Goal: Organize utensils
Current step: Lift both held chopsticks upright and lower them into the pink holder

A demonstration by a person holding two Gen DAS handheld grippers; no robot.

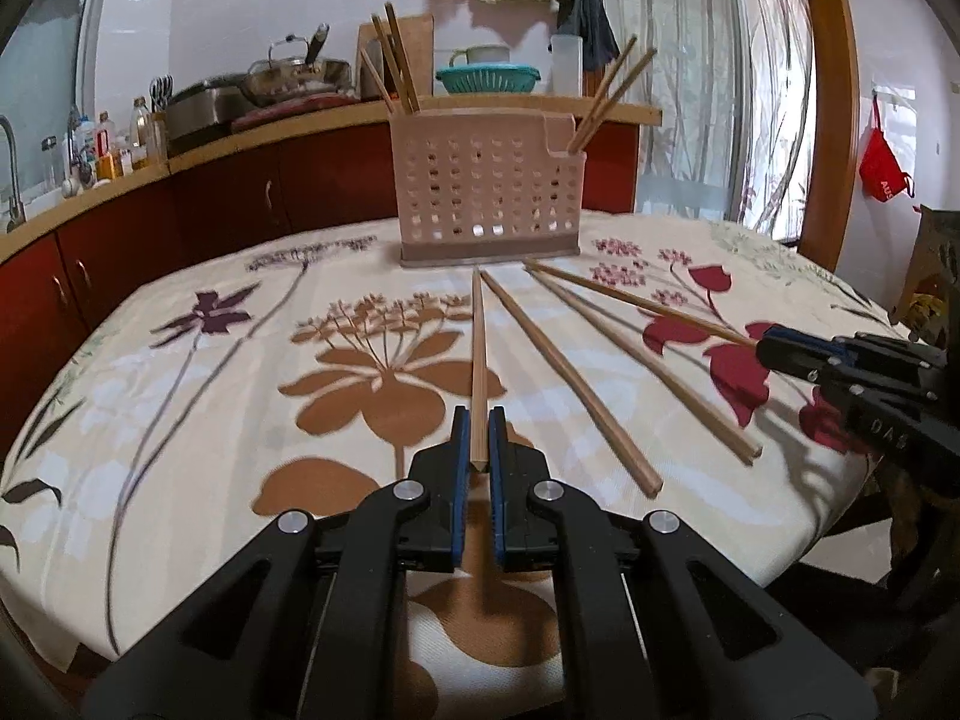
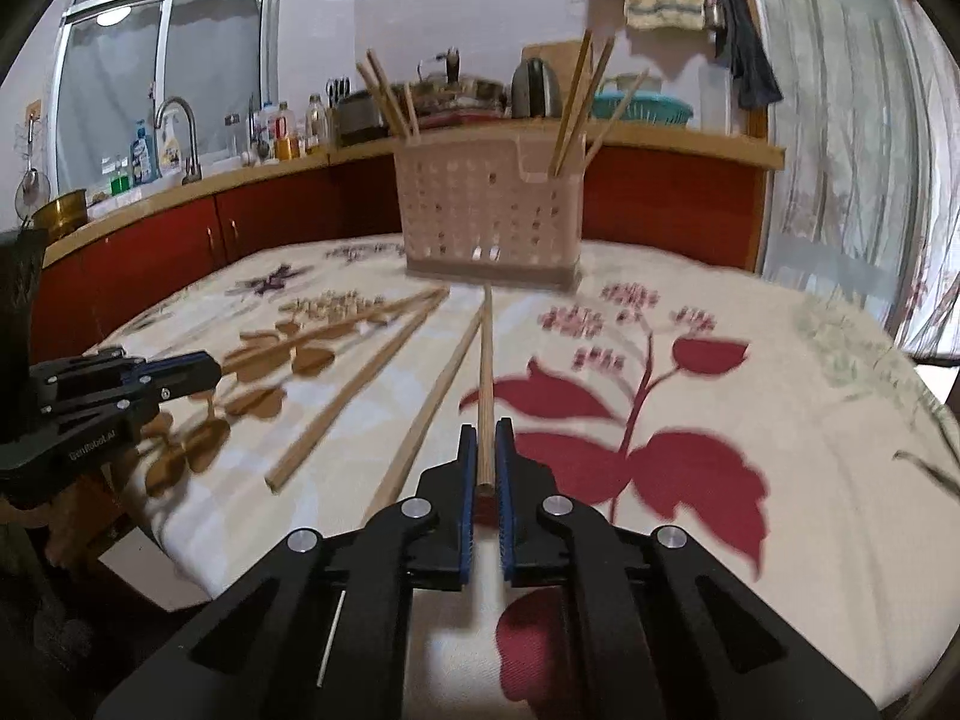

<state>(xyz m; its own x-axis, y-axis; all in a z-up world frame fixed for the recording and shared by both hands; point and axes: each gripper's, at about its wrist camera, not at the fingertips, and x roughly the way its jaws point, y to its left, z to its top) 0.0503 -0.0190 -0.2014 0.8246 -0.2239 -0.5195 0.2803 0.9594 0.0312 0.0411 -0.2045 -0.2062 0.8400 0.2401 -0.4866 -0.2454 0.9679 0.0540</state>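
A slim, pale-brown wooden chopstick [image 1: 478,354] is being pinched at its near end between the blue pads of the left tongs [image 1: 479,441], its squared shaft running straight ahead over the flowered cloth of the counter [image 1: 180,420] toward the holder. A second chopstick [image 2: 485,372], rounder at its butt and the same light wood, is being gripped by the right tongs [image 2: 486,453], clenched on it near the counter's near edge; its far tip is reaching almost to the holder's base.

Two loose chopsticks [image 1: 576,378] are being left lying on the cloth between the two gripped ones, fanned out from the holder toward the near edge, their cut ends square and bare. In the left wrist view the right tongs [image 1: 765,348] are seen at the right edge of the counter with the far chopstick's end in them.

The holder [image 1: 489,192], a beige perforated plastic basket with a darker base, is standing upright toward the far edge of the counter. More chopsticks [image 1: 393,66] are being held upright in its left compartment, and others [image 1: 606,96] are leaning out of its right one.
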